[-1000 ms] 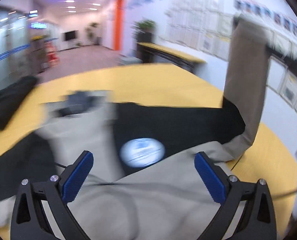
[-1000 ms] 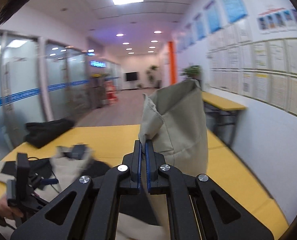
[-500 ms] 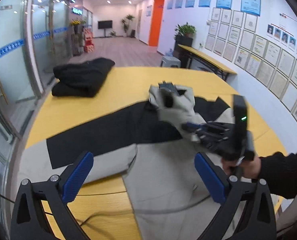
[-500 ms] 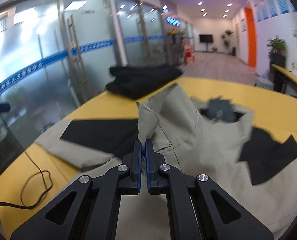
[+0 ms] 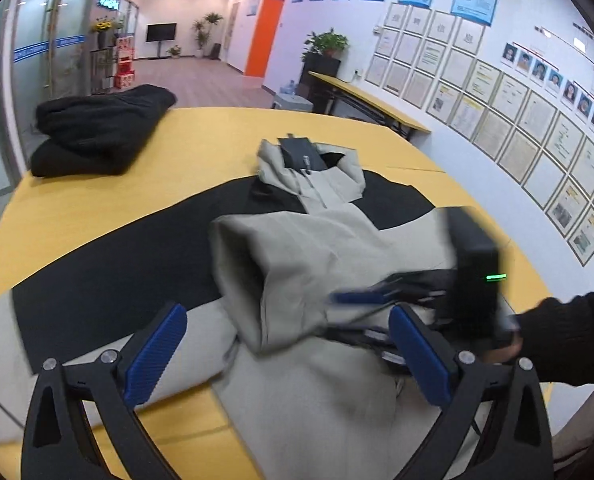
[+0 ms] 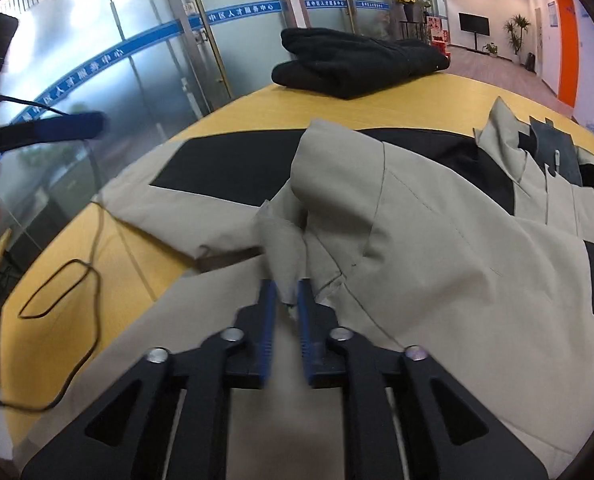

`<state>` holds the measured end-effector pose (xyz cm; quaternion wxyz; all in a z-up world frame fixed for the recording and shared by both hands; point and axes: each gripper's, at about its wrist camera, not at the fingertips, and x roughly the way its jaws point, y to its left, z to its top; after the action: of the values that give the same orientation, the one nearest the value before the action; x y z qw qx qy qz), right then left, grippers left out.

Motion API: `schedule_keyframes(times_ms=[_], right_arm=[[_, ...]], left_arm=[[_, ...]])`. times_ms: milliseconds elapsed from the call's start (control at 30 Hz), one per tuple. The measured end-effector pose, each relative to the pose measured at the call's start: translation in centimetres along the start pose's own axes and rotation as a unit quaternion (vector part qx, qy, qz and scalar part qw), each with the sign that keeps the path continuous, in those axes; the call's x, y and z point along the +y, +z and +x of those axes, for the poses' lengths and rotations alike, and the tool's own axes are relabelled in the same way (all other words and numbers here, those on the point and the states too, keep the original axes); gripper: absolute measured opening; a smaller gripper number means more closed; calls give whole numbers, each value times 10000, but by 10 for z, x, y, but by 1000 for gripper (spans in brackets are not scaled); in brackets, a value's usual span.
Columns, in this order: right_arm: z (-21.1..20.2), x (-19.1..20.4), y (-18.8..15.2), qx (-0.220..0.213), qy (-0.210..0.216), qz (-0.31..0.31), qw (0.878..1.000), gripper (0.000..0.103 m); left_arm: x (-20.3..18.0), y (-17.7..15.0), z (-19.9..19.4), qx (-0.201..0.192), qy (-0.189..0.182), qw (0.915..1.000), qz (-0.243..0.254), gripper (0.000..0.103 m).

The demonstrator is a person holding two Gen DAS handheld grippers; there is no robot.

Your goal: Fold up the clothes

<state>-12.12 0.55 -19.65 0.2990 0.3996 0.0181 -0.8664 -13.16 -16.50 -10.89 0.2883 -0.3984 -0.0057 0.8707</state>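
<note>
A beige and black jacket [image 5: 317,248] lies spread on the yellow table [image 5: 89,208], collar at the far side. Its right sleeve [image 5: 257,264] is folded across the body, cuff toward the left. My left gripper [image 5: 289,344] is open and empty, held above the jacket's lower part. My right gripper [image 6: 285,296] has its jaws slightly apart with the sleeve cuff [image 6: 281,240] between the fingertips; it also shows blurred in the left wrist view [image 5: 361,298]. The jacket's left sleeve [image 6: 201,184] lies flat toward the table edge.
A folded black garment [image 5: 97,136] sits at the far left of the table, also seen in the right wrist view [image 6: 353,60]. A thin black cable [image 6: 73,292] loops on the table's near left. Glass partitions stand beyond the left edge.
My right gripper carried the sleeve from high at the right down across the jacket body, and its jaws have parted a little. My left gripper stayed open.
</note>
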Motion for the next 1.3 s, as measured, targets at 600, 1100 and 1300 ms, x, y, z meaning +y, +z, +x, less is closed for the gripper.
schedule_keyframes(times_ms=[600, 1100, 1300], right_arm=[[-162, -225, -129, 686, -1844, 582, 9787, 68], [-176, -163, -67, -290, -1624, 769, 9833, 78], [-124, -100, -33, -273, -1072, 459, 9928, 78]], left_arm=[[-59, -20, 138, 728, 138, 9968, 292, 103], [52, -55, 18, -660, 1451, 9476, -2768, 103], [170, -123, -84, -1300, 2314, 8442, -4657, 103]])
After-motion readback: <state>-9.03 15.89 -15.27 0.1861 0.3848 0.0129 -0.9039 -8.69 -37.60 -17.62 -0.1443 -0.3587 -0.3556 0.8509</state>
